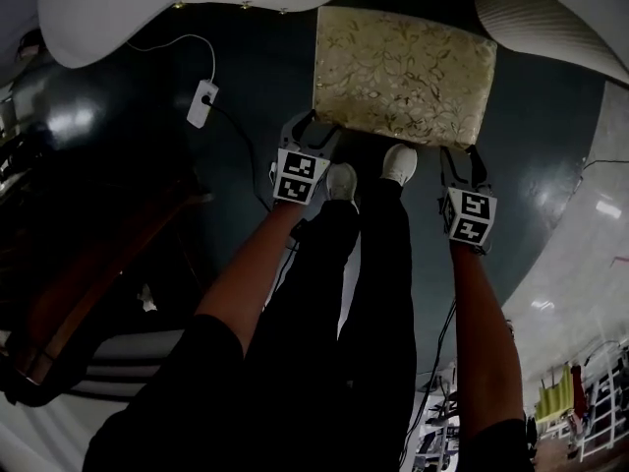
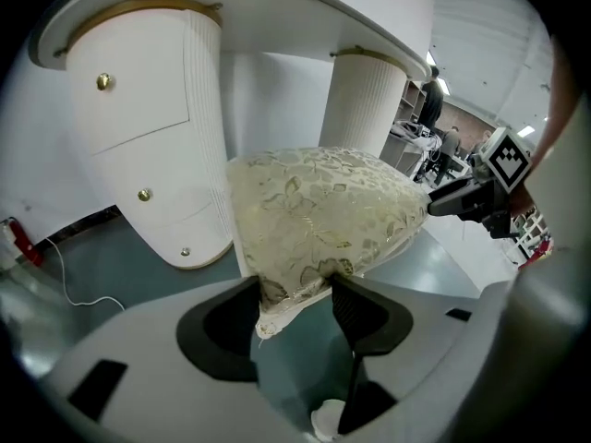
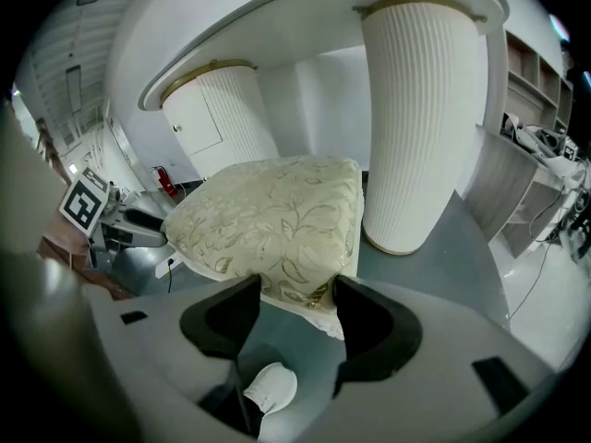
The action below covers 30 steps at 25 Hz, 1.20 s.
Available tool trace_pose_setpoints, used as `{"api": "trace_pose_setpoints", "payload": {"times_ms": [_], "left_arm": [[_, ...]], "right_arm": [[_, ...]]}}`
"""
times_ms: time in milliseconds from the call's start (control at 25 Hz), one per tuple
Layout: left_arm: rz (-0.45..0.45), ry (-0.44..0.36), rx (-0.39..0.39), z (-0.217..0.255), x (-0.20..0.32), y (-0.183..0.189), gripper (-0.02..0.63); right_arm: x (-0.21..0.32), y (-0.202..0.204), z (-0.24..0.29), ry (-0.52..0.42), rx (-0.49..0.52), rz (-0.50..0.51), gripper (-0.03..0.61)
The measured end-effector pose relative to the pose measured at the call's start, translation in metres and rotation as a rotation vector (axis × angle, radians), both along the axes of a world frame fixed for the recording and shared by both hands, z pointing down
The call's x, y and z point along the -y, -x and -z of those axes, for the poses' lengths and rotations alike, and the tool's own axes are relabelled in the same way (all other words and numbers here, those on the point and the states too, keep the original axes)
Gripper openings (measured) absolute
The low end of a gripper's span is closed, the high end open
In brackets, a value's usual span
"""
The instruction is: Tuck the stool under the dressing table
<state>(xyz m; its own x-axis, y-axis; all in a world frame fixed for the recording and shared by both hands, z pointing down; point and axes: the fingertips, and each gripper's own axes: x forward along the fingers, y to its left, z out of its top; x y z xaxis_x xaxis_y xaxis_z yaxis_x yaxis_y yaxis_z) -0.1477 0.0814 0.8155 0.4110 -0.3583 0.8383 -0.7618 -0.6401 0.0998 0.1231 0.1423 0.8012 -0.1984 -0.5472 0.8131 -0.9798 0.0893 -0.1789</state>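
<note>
Person's feet (image 1: 341, 180) stand on the dark floor (image 1: 246, 77) just behind the stool. Left gripper (image 2: 295, 289) has its jaws pinching the near-left corner of the stool (image 1: 403, 72) cushion, with fabric trim bunched between the pads. Right gripper (image 3: 288, 293) has its jaws clamped on the near-right corner. The stool sits on the floor in front of the gap between the two ribbed white pedestals of the dressing table (image 3: 420, 109), far edge close to the tabletop's front rim. A white power strip (image 1: 202, 103) lies on the floor to the left.
</note>
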Motion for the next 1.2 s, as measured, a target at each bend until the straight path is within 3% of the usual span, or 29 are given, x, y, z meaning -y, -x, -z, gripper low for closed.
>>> {"api": "trace_pose_setpoints", "payload": {"times_ms": [440, 760, 1200], "left_arm": [[0.003, -0.018, -0.036, -0.001, 0.006, 0.004, 0.254], [-0.006, -0.034, -0.063, 0.002, 0.085, -0.019, 0.255], [0.010, -0.034, -0.086, 0.004, 0.096, -0.026, 0.255]], "right_arm": [[0.004, 0.005, 0.002, -0.058, -0.008, -0.010, 0.259], [0.082, -0.018, 0.007, -0.090, -0.028, -0.039, 0.261], [0.096, -0.025, 0.004, -0.126, -0.033, -0.034, 0.260]]}}
